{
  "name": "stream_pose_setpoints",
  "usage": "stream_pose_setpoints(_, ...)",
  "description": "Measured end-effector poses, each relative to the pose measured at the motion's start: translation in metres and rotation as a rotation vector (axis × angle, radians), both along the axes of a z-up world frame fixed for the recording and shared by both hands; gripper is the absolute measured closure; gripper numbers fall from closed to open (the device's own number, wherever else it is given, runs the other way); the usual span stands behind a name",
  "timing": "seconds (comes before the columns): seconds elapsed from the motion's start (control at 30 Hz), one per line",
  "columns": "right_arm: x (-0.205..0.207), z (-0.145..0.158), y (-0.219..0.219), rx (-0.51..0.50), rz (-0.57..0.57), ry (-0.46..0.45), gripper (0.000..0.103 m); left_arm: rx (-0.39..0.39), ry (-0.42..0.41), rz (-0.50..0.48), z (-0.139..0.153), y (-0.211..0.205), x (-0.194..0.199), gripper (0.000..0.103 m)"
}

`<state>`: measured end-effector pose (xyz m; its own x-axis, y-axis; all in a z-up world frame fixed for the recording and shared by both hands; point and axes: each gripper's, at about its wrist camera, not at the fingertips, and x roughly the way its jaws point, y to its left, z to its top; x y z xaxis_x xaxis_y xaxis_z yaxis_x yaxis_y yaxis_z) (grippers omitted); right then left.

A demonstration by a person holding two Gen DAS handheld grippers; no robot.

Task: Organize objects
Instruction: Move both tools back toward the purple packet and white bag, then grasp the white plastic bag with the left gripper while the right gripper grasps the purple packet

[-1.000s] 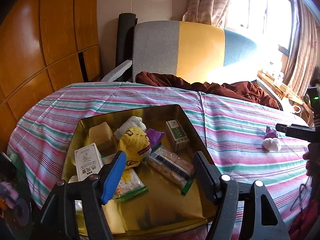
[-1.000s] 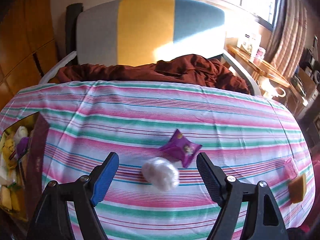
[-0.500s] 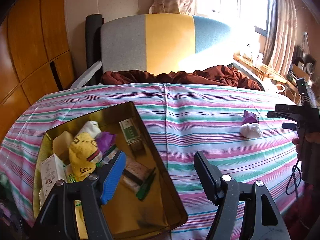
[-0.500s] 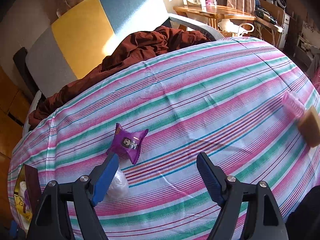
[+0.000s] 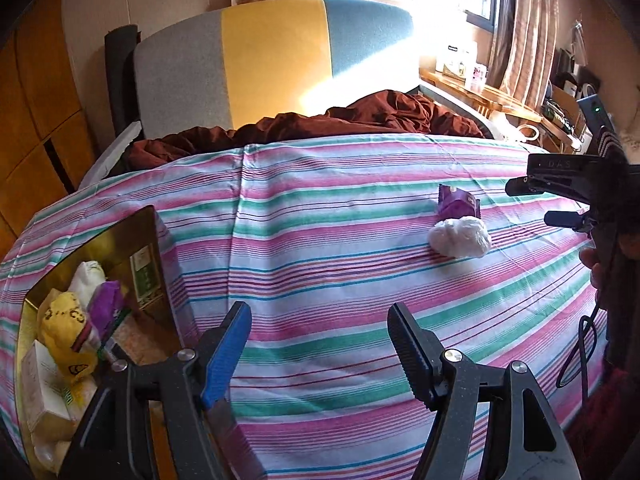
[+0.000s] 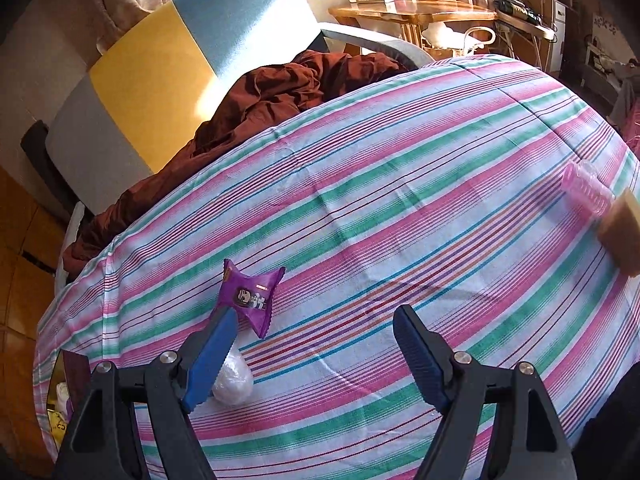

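1. Your left claw (image 5: 318, 346) is spread, nothing between its fingers, over bare striped cloth (image 5: 320, 248) on the bench.
2. Your right claw (image 6: 312, 354) is also spread and empty; its blue finger (image 6: 208, 364) partly covers the white wad (image 6: 234, 380) and the purple packet's lower corner.
3. The gold tin (image 5: 96, 248) sits at the near left of the bench, beside your left claw. It holds a yellow pouch (image 5: 66, 328), a purple wrapper (image 5: 106, 304), a white box (image 5: 44, 384), a green-label box (image 5: 145, 276) and other packs.
4. The white wad (image 5: 460, 236) lies on the cloth mid-right, well apart from the tin.
5. The purple packet (image 5: 458, 204) lies just behind the wad, about touching it; the right view shows it at (image 6: 250, 298).
6. Your right claw shows at the right edge of the left view (image 5: 536, 200), near the wad and packet, not touching them.
7. A pink ribbed roll (image 6: 586, 188) and a tan block (image 6: 622, 232) lie side by side at the bench's far right edge.
8. Behind the bench: a crumpled brown blanket (image 5: 360, 120) on a grey, yellow and blue chair (image 5: 272, 56).
9. Farthest: a wooden side table (image 6: 412, 8) with a white carton, curtains (image 5: 520, 20) and a bright window.
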<state>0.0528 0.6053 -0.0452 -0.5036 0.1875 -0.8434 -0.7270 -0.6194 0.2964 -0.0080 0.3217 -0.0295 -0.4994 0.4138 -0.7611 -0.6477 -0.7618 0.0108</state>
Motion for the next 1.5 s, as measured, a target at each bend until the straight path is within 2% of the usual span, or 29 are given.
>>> stream_pose_setpoints(0.43,0.008,-0.002,0.01,-0.043,-0.057,0.032,0.022,0.043,-0.119,-0.102,-0.021,0.089,-0.018,0.032)
stream_pose_setpoints(0.47,0.008,-0.003,0.011,-0.049,-0.06,0.034,0.022,0.049,-0.122,-0.117,-0.02,0.099,-0.019,0.031)
stream_pose_setpoints(0.53,0.009,-0.005,0.012,-0.061,-0.069,0.035,0.022,0.057,-0.127,-0.149,-0.021,0.117,-0.019,0.021)
stream_pose_setpoints(0.63,0.008,-0.007,0.014,-0.074,-0.071,0.03,0.022,0.074,-0.127,-0.167,-0.023,0.141,-0.022,0.021)
stream_pose_setpoints(0.73,0.006,-0.009,0.014,-0.075,-0.063,0.025,0.021,0.052,-0.113,-0.182,-0.031,0.164,-0.027,0.019)
stream_pose_setpoints(0.77,0.005,-0.009,0.013,-0.072,-0.061,0.022,0.021,0.033,-0.119,-0.186,-0.038,0.169,-0.029,0.021)
stream_pose_setpoints(0.8,0.005,-0.009,0.014,-0.074,-0.06,0.021,0.021,0.02,-0.136,-0.188,-0.045,0.172,-0.032,0.037)
stream_pose_setpoints(0.83,0.005,-0.009,0.014,-0.079,-0.058,0.023,0.021,0.012,-0.163,-0.19,-0.052,0.172,-0.035,0.046)
stream_pose_setpoints(0.87,0.005,-0.009,0.014,-0.082,-0.057,0.026,0.021,0.031,-0.178,-0.187,-0.057,0.167,-0.036,0.047)
stream_pose_setpoints(0.93,0.004,-0.008,0.013,-0.074,-0.052,0.026,0.021,0.058,-0.141,-0.186,-0.057,0.154,-0.032,0.05)
stream_pose_setpoints(1.13,-0.004,-0.009,0.003,-0.059,-0.005,0.009,0.022,0.091,-0.08,-0.108,-0.058,0.087,-0.01,0.051)
stream_pose_setpoints(1.23,-0.015,-0.013,-0.007,-0.036,0.058,-0.038,0.022,0.138,-0.118,-0.076,-0.061,0.065,-0.013,0.051)
stream_pose_setpoints(1.3,-0.027,-0.016,-0.018,-0.011,0.131,-0.087,0.022,0.138,-0.117,-0.085,-0.063,0.064,-0.014,0.052)
stream_pose_setpoints(1.4,-0.055,-0.012,-0.04,0.137,0.299,-0.183,0.022,0.104,-0.078,-0.084,-0.066,0.069,-0.009,0.054)
stream_pose_setpoints(1.5,-0.085,-0.013,-0.051,0.318,0.472,-0.276,0.022,0.117,-0.077,-0.082,-0.067,0.068,-0.01,0.055)
